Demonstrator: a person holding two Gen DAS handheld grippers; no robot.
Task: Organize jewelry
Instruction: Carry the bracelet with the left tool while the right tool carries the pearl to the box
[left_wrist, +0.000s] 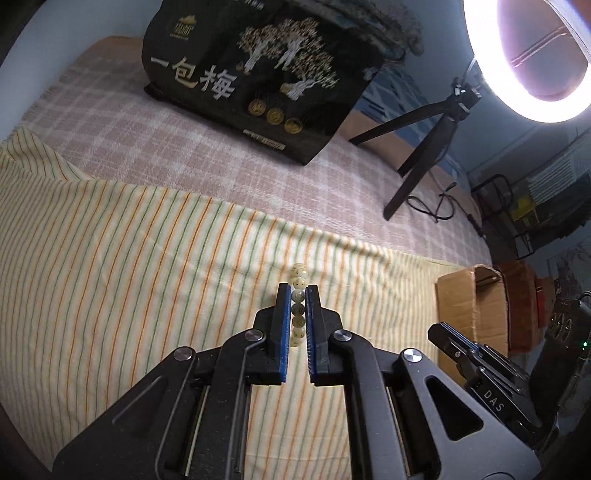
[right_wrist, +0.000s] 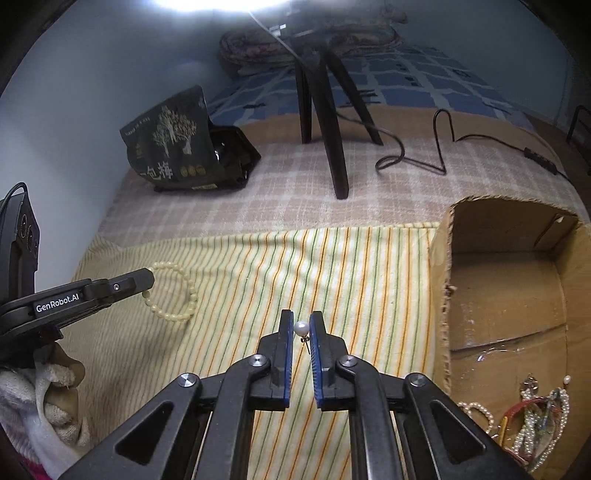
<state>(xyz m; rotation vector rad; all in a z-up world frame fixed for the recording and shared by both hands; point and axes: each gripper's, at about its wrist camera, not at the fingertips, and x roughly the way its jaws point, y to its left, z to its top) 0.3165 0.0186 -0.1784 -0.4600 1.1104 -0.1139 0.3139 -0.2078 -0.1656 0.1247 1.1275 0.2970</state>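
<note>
striped cloth (right_wrist: 332, 280); cardboard box (right_wrist: 517, 295) right. left gripper (left_wrist: 298, 295) jaws clamp bead bracelet (right_wrist: 177, 291); right gripper (right_wrist: 301, 325) jaws pinch pearl earring (right_wrist: 301, 328).

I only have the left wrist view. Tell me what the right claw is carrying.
Observer: The right claw is shut on a pearl stud earring, its post pointing down.
Operator: Report what is in the cardboard box.
Observer: The cardboard box already holds a heap of pearl strands in its near corner.
Operator: Describe my bracelet from that side.
Observer: The left claw grips the bead bracelet by one edge; the rest of the loop hangs free over the striped cloth.
</note>
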